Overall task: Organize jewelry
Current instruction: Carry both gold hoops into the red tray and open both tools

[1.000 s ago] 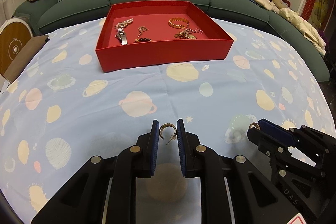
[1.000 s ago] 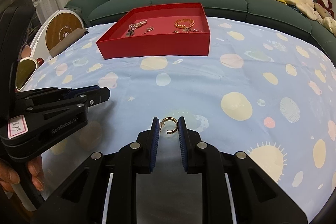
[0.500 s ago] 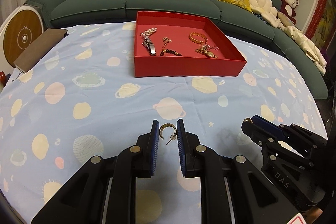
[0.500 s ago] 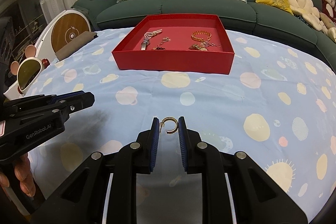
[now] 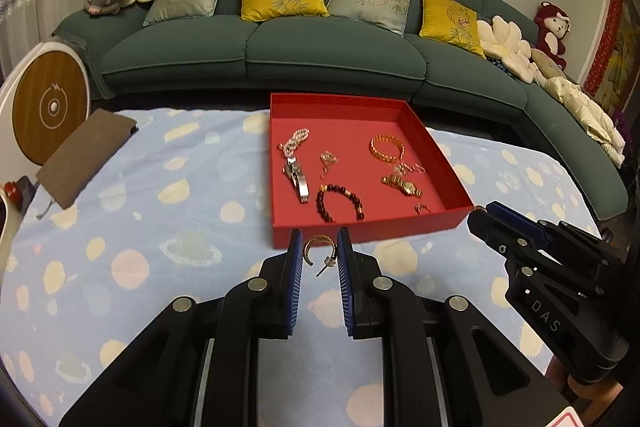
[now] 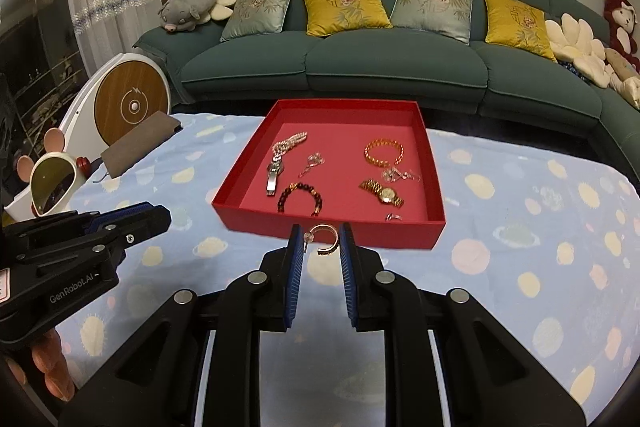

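Left wrist view: the left gripper (image 5: 318, 253) is clamped on a gold hoop earring (image 5: 313, 251), a ribbed open C-shape with a thin post pointing down and to the right. The earring sits between the blue ridged pads (image 5: 295, 259) at their tips, clear of the cloth and just short of the red tray (image 5: 372, 229).

Right wrist view: the right gripper (image 6: 320, 241) is closed on a second gold hoop earring (image 6: 326, 239), which has a clear stopper on its post beside the left pad. It too is held in front of the tray's near wall (image 6: 332, 229).

The tray is a shallow square box with matte red walls and a pinker floor. Inside lie a pearl strand (image 6: 289, 143), a steel watch (image 6: 274, 173), a dark bead bracelet (image 6: 300, 195), an amber bead bracelet (image 6: 383, 151), a gold watch (image 6: 382, 193), and several small pieces too fine to identify.

The tray stands on a pale blue tablecloth (image 6: 520, 227) printed with planets and suns, slightly creased. A flat brown pouch (image 5: 86, 155) lies at the cloth's left edge. Behind runs a curved dark green sofa (image 5: 280, 47) carrying yellow and grey embroidered cushions and plush toys.
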`<state>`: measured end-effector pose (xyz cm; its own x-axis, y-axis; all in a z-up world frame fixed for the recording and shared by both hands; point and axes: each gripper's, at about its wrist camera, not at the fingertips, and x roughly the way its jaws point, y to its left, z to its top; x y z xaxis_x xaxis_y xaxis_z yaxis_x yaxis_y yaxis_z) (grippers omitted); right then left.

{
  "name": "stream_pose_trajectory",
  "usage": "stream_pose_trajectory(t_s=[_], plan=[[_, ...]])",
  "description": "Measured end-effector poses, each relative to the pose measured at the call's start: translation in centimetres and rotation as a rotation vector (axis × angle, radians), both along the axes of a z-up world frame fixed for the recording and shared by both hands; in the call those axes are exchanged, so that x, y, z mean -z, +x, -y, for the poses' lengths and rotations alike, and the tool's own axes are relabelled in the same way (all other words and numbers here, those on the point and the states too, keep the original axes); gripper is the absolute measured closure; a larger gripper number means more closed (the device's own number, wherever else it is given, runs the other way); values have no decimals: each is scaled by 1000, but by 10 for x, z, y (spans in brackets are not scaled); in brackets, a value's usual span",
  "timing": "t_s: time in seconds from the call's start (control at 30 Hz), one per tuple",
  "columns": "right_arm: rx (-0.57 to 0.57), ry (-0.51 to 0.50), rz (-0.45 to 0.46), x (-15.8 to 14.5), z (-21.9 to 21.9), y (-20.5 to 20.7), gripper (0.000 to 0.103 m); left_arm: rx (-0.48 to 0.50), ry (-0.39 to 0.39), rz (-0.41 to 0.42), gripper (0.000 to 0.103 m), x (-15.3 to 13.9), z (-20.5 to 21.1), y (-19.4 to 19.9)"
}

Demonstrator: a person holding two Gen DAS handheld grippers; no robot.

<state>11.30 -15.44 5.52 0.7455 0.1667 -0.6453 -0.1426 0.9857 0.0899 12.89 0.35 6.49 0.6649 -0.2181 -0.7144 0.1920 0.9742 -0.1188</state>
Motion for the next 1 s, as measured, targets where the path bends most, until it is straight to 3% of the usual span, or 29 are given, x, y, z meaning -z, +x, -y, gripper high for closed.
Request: stream_pose_trajectory(t_s=[0.27,0.57,0.83,1.0], plan=[[25,-13,-16,-2,13,62,85,9,4,29,88,-8,22,68],[33,-3,-55,24,19,122,85,17,16,-27,88,31,46,127],[3,7,-81,49,16,163,85,54,42,-52,88,61,57,163],[8,24,-90,62,16,178,85,48,20,-86,88,76,55,177]])
